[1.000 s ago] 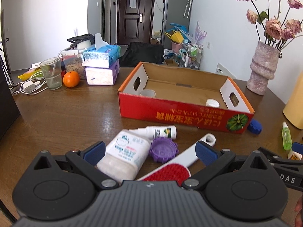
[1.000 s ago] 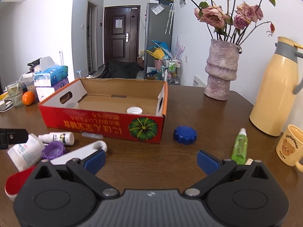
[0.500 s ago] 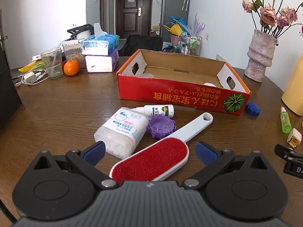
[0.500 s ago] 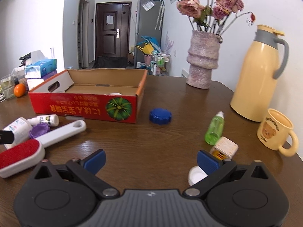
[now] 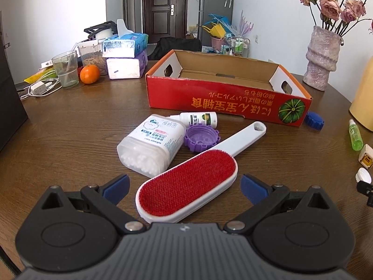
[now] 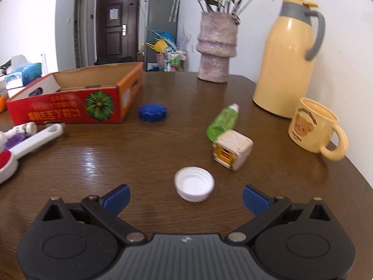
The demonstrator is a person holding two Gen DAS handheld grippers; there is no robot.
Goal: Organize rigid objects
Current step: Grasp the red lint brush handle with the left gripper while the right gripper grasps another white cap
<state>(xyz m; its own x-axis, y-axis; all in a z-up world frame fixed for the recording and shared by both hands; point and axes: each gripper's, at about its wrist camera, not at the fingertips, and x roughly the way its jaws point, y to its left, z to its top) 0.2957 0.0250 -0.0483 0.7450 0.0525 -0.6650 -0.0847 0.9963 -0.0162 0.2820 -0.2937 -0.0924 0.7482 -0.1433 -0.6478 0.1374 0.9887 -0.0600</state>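
A dark brown wooden table (image 5: 70, 121) with a rounded edge carries everything; near its middle stands an open red cardboard box (image 5: 223, 100); just in front of the box lie a small white bottle (image 5: 200, 118) on its side, a clear cotton-swab tub (image 5: 151, 148), a purple lid (image 5: 201, 137) touching the tub, and a red lint brush (image 5: 193, 182) with a white handle; a blue cap (image 6: 152, 112) sits by the box's corner; further right lie a green bottle (image 6: 223, 121), a small cube (image 6: 232, 149) touching it, and a white cap (image 6: 194, 183); a bear mug (image 6: 312, 126), a yellow jug (image 6: 286, 53) and a vase (image 6: 216, 49) stand behind; at the far left are 2 stacked tissue packs (image 5: 127, 60), an orange (image 5: 89, 74), a glass (image 5: 66, 68) and a charger (image 5: 38, 88).
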